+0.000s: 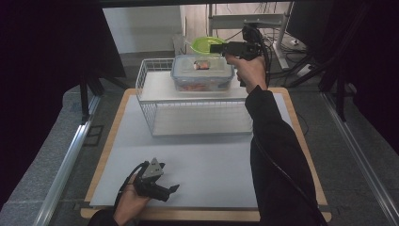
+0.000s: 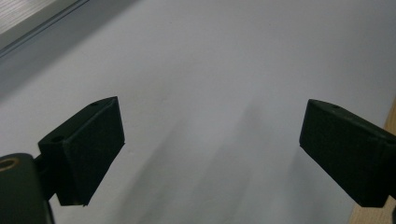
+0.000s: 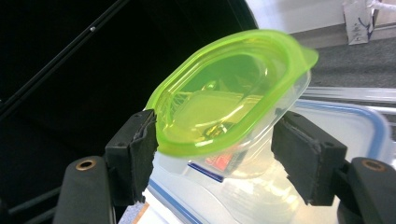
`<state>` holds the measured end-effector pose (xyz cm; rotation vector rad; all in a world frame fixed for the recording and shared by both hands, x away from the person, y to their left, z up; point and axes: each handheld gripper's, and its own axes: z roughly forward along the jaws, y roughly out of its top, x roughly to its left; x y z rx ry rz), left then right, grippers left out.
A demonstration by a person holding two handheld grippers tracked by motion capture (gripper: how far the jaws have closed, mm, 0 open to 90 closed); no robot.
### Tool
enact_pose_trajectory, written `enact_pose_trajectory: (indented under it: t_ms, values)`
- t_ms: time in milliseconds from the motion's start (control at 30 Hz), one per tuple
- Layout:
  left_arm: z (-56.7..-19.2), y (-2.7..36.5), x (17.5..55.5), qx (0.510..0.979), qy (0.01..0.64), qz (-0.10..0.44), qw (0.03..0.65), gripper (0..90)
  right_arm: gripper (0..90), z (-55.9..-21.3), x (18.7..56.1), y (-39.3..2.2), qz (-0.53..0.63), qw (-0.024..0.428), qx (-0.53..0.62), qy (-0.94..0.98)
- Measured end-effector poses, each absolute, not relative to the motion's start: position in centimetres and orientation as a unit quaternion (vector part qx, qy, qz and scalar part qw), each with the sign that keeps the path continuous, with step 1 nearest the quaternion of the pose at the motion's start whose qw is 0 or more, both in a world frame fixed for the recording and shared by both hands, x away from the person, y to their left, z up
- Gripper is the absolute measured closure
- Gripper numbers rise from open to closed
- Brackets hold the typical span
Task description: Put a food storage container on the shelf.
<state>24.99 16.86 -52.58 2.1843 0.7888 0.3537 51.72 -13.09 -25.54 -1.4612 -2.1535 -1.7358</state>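
One small clear tub (image 3: 243, 154) with a green lid (image 3: 224, 93), light, thin-walled and slippery, sits clamped between the right gripper's (image 3: 212, 156) jaws above the big blue-rimmed box (image 1: 202, 73) on the wire rack (image 1: 155, 89). Gripping the walls just under the lid rim seems safest. The left gripper (image 2: 212, 149) rests on the counter (image 1: 211, 165), jaws spread and empty.

The left gripper (image 1: 173, 189) lies low near the person's body with its jaws wide apart, while the right gripper (image 1: 212, 48) is raised at arm's length, jaws clamping a held container.
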Motion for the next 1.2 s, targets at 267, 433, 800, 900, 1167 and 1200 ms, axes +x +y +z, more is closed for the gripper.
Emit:
enact_pose_trajectory:
  t_ms: [267,433,800,900,1167,1200]
  values:
    - [-52.6,16.9,25.0,0.857,0.31,0.139,0.387,6.5,29.8,-25.6,51.5,-12.3,-0.538,-0.009,-0.46,-0.706]
    - [-52.6,16.8,25.0,0.858,0.31,0.139,0.385,6.5,25.6,-25.7,51.5,-12.9,-0.539,-0.014,-0.459,-0.706]
    - [-52.6,16.9,25.0,0.857,0.31,0.139,0.387,6.6,28.2,-25.2,51.6,-13.6,-0.548,-0.035,-0.469,-0.692]
    - [-52.6,16.9,25.0,0.857,0.31,0.139,0.388,6.6,28.6,-25.0,51.0,-14.1,-0.541,-0.052,-0.462,-0.701]
    - [-52.5,16.8,24.9,0.858,0.309,0.142,0.386,6.5,26.0,-25.6,47.7,-15.2,-0.522,-0.097,-0.419,-0.737]
    - [-52.5,16.8,24.9,0.859,0.308,0.143,0.384,6.6,24.9,-25.8,47.2,-15.4,-0.522,-0.099,-0.416,-0.738]
